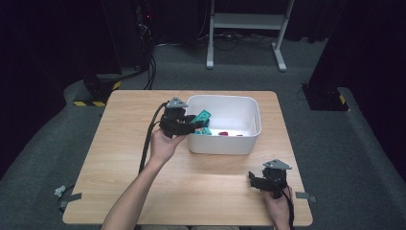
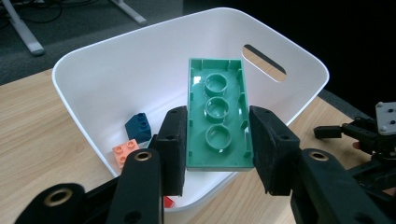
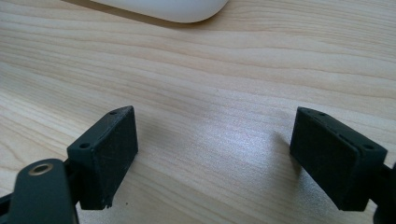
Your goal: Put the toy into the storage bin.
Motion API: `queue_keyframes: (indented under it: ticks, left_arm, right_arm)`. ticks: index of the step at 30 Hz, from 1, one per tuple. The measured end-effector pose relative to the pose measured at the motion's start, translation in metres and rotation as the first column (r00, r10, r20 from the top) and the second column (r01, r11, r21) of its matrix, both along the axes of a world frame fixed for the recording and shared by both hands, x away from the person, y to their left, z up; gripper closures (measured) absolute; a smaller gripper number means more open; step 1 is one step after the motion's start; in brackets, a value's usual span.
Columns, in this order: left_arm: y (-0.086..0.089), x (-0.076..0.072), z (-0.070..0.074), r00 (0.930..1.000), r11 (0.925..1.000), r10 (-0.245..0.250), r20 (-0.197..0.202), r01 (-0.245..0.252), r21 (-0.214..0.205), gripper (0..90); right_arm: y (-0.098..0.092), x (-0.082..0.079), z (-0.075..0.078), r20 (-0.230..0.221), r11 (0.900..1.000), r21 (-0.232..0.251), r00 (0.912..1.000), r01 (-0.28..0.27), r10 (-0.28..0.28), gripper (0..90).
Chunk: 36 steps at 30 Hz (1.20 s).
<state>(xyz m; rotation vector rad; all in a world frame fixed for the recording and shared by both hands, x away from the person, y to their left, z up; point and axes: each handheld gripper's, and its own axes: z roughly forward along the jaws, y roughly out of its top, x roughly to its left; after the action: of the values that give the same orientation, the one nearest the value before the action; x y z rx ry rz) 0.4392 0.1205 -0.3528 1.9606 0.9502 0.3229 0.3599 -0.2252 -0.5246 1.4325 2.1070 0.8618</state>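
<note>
My left gripper [image 1: 197, 123] [image 2: 217, 140] is shut on a long green brick [image 2: 217, 112] [image 1: 203, 116], held by its two long sides with its hollow underside facing the camera, over the left rim of the white bin [image 1: 225, 146] [image 2: 107, 70]. Inside the bin lie a dark blue brick [image 2: 138, 127], an orange brick [image 2: 125, 152] and a red piece [image 1: 224, 133]. My right gripper [image 1: 256, 181] [image 3: 215, 158] rests low over bare wood near the table's front right corner, its jaws wide open with nothing between them.
The wooden table [image 1: 129, 158] has bare surface left and in front of the bin. A corner of the bin [image 3: 163, 8] shows at the top of the right gripper view. Beyond the table stand a white metal frame [image 1: 244, 28] and dark equipment on grey carpet.
</note>
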Motion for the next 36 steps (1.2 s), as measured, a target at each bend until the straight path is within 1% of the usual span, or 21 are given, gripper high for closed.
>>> queue_keyframes:
  ticks: [1,9,12,15,17,18,19,23,27,29,33,36]
  left_arm:
    - [-0.004,0.001,-0.002,1.0,0.9997,0.0,0.007,0.0,0.024,58.4]
    - [-0.01,0.009,-0.009,0.9998,0.9997,0.005,-0.017,-0.005,0.024,58.4]
    - [-0.013,0.013,-0.013,0.9994,0.9996,0.012,-0.032,-0.011,0.024,58.3]
    - [-0.018,0.017,-0.017,0.9991,0.9988,0.023,-0.036,-0.022,0.044,57.7]
    - [-0.019,0.018,-0.018,0.9989,0.9988,0.025,-0.04,-0.024,0.043,57.0]
    - [-0.02,0.018,-0.019,0.9986,0.9986,0.029,-0.043,-0.027,0.046,54.7]
    - [-0.02,0.019,-0.02,0.9985,0.9978,0.038,-0.04,-0.036,0.056,51.4]
    - [-0.02,0.018,-0.02,0.9984,0.9971,0.045,-0.035,-0.043,0.063,48.9]
    - [-0.019,0.015,-0.018,0.9983,0.9967,0.051,-0.029,-0.049,0.064,44.6]
    - [-0.017,0.01,-0.016,0.9982,0.9959,0.059,-0.014,-0.058,0.07,44.2]
    - [-0.013,0.006,-0.015,0.9981,0.9958,0.061,-0.003,-0.061,0.069,43.2]
    - [-0.01,0.005,-0.014,0.9978,0.9957,0.066,-0.004,-0.066,0.066,42.8]
  right_arm:
    - [0.0,0.0,0.0,0.0,1.0,0.0,1.0,0.0,0.0,15.0]
    - [0.0,0.0,0.0,0.0,1.0,-0.001,1.0,0.0,0.0,15.0]
    - [0.0,0.0,0.0,0.0,1.0,0.0,1.0,0.0,0.0,15.0]
    - [0.0,0.0,0.0,0.0,1.0,0.0,1.0,0.0,0.0,15.0]
    - [0.0,0.0,0.0,0.0,1.0,0.0,1.0,0.0,0.0,15.0]
    - [0.0,0.0,0.0,0.0,1.0,0.0,1.0,0.0,0.0,15.0]
    - [0.0,0.0,0.0,0.0,1.0,0.0,1.0,0.0,0.0,15.0]
    - [0.0,0.0,0.0,0.0,1.0,0.0,1.0,0.0,0.0,15.0]
    - [0.0,0.0,0.0,0.0,1.0,0.0,1.0,0.0,0.0,15.0]
    - [0.0,0.0,0.0,0.0,1.0,0.0,1.0,0.0,0.0,15.0]
    - [0.0,0.0,0.0,0.0,1.0,0.0,1.0,0.0,0.0,15.0]
    - [0.0,0.0,0.0,0.0,1.0,0.0,1.0,0.0,0.0,15.0]
